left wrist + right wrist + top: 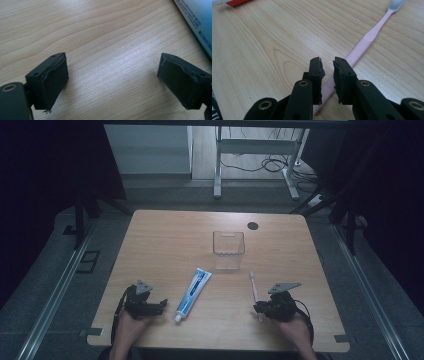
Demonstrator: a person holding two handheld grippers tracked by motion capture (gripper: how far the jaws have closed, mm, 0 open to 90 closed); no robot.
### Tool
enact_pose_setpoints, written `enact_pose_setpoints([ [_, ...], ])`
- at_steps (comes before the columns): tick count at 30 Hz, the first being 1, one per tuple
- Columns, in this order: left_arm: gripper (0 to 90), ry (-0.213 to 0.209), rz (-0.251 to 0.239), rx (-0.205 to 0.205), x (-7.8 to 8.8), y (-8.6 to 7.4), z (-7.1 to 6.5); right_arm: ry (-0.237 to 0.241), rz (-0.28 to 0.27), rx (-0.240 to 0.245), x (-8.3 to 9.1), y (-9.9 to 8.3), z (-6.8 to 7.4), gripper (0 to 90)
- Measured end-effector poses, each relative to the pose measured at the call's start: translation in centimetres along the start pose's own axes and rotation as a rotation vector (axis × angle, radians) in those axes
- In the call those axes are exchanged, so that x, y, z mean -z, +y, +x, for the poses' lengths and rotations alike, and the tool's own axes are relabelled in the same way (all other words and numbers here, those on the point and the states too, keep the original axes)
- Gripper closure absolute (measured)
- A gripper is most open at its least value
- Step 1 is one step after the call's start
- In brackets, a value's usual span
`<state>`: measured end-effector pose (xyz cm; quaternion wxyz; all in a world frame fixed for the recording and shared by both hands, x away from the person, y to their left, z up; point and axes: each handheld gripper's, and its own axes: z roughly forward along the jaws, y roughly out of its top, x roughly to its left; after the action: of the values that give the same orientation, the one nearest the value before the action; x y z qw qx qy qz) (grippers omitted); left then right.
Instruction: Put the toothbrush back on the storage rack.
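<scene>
We see a wooden table (165, 235) from above, with a person's two hands at its near edge, each holding a black gripper. A pink toothbrush (254, 289) lies flat on the table's right side, its long axis running almost straight away from us, bristle head at the far end. The right gripper (260, 309) sits at the near end of that handle. In the right gripper view its jaws stand close together, clamped across the handle from either side, and the toothbrush (364, 42) stretches forward and to the right from between them. The left gripper (161, 306) rests on the left, jaws wide apart with bare wood between them. A blue toothpaste tube (194, 293) lies just beside it. A clear plastic container (228, 249) stands beyond the brush head, further up the table, roughly along the handle's line.
</scene>
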<state>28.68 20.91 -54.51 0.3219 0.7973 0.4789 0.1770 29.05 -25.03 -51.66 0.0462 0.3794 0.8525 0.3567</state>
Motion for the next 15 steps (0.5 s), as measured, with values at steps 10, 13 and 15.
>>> enact_pose_setpoints([
  [10, 10.0, 0.000, 0.000, 0.000, 0.00, 0.00, -0.01, -0.009, 0.016, 0.022, -0.49, 0.04, 0.47, 79.3],
  [13, 10.0, 0.000, 0.000, 0.000, 0.00, 0.00, -0.01, -0.018, 0.020, 0.029, -0.50, 0.07, 0.60, 79.5],
  [15, 10.0, 0.000, 0.000, 0.000, 0.00, -0.01, -0.01, -0.022, 0.025, 0.035, -0.48, 0.08, 0.63, 79.5],
])
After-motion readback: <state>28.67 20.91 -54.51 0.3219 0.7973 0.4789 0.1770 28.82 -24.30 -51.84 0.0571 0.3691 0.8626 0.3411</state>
